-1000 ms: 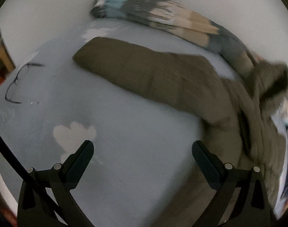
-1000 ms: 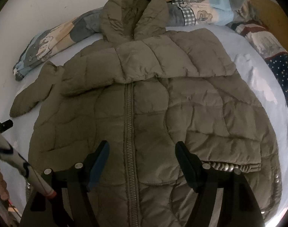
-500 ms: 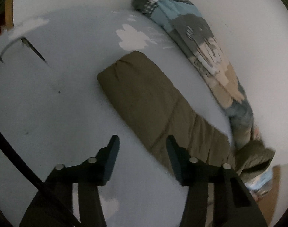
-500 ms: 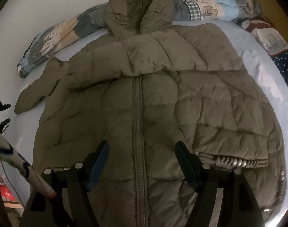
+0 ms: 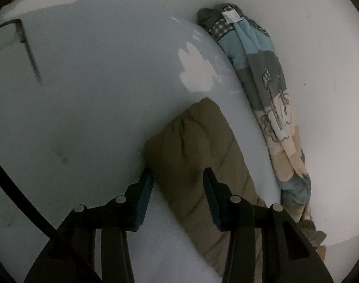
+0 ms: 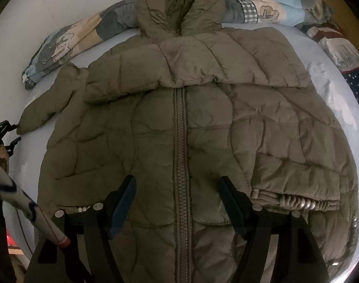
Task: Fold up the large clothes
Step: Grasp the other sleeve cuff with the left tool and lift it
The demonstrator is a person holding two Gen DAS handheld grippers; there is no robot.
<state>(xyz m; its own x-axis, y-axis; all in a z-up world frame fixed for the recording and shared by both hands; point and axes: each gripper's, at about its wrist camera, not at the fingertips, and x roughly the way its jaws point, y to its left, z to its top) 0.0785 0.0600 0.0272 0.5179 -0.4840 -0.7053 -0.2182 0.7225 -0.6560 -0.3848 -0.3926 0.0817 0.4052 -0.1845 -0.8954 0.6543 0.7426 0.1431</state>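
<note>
An olive quilted hooded jacket [image 6: 203,127] lies zipped and face up on a pale blue bed sheet [image 6: 325,75]. Its right sleeve is folded across the lower front, cuff [image 6: 297,204] showing. Its left sleeve [image 5: 198,151] stretches out over the sheet. My left gripper [image 5: 177,176] is open, its jaws either side of the sleeve's cuff end, low over the sheet. It also shows at the left edge of the right wrist view [image 6: 8,132]. My right gripper [image 6: 177,186] is open and empty, hovering above the zipper at the jacket's lower front.
A rolled patchwork blanket [image 5: 269,99] lies along the white wall behind the jacket, also seen in the right wrist view [image 6: 68,42]. A starred dark cloth [image 6: 356,82] lies at the right. The sheet [image 5: 85,118] carries white cloud prints. A black cable [image 5: 19,188] crosses lower left.
My left gripper has swung and moved in toward the sleeve's cuff, and its jaws have narrowed around the sleeve end. My right gripper has drifted slightly toward the jacket's hem, still open.
</note>
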